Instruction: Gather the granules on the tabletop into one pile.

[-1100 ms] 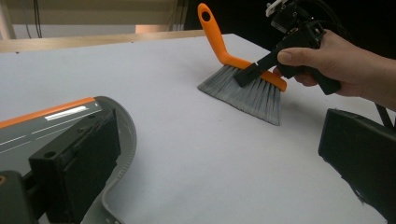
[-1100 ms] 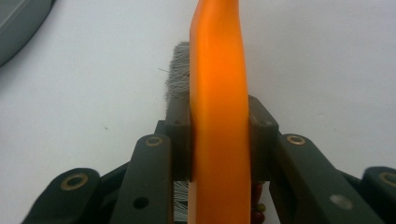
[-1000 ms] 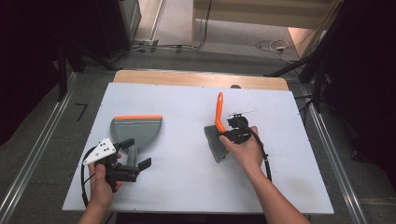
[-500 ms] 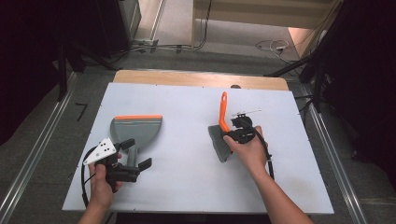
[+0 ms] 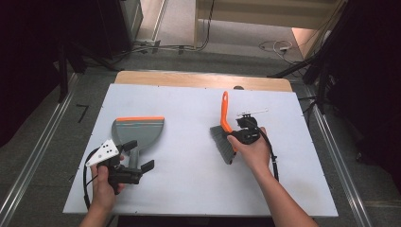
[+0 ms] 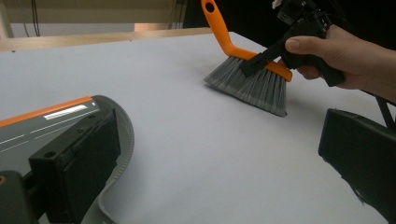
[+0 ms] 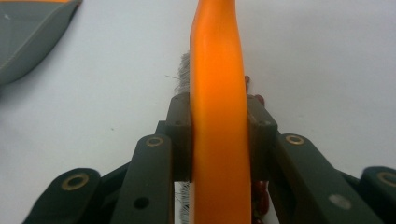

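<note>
Right gripper view: brush (image 7: 218, 116) handle runs off the top and bottom edges, bristles mostly hidden behind it and the right claw (image 7: 219, 140); dustpan (image 7: 32, 32) cut by the top-left corner. Left gripper view: dustpan cropped at the left edge and partly covered by a jaw of the left claw (image 6: 210, 163). High view: table (image 5: 189, 189) near edge cut off; the person's forearms leave the frame.

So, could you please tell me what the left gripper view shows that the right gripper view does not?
The left gripper view alone shows the grey bristle head of the orange-handled hand brush, the person's right hand and the left gripper's wide-open jaws. The right gripper view alone shows, close up, the right gripper clamped on the orange handle. Both show the white tabletop and the grey, orange-edged plastic dustpan.
</note>
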Demonstrator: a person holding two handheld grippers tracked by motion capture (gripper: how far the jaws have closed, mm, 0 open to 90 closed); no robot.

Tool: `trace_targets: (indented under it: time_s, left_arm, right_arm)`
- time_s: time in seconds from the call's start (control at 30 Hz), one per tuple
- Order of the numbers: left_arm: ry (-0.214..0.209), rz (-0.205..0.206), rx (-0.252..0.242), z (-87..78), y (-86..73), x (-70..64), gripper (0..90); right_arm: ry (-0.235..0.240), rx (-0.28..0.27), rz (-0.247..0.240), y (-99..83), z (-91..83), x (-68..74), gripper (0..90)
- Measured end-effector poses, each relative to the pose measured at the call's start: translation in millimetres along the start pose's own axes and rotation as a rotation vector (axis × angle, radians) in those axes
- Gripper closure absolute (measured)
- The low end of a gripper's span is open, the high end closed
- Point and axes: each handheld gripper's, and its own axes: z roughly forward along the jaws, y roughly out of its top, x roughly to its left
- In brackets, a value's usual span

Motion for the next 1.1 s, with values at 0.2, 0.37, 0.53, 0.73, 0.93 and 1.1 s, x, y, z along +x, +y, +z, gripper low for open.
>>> trace_targets:
  time_s: [0.2,0.37,0.53,0.73,0.93,1.1]
  left_arm:
    - [-0.002,0.001,0.005,2.2,-0.1,-1.3,0.0]
    - [0.001,0.001,0.001,0.0,-0.2,-0.3,0.0]
    - [0.005,-0.004,-0.002,-2.0,-0.4,1.3,0.0]
    - [0.005,-0.002,-0.001,0.2,0.2,0.4,0.0]
    - [0.012,-0.005,0.0,0.9,0.4,0.6,0.0]
    - [0.016,-0.005,0.001,0.4,0.3,0.9,0.0]
  right_arm:
    - [0.057,-0.025,-0.08,9.4,-8.5,15.9,68.1]
    - [0.105,-0.034,-0.211,17.7,-29.4,20.7,68.2]
    - [0.125,0.026,-0.405,8.5,-48.7,17.6,68.5]
    - [0.157,0.103,-0.674,-22.2,-58.1,17.8,68.5]
    - [0.244,0.157,-0.766,-45.9,-51.3,12.7,68.5]
    - [0.202,0.155,-0.8,-44.5,-39.8,4.4,68.4]
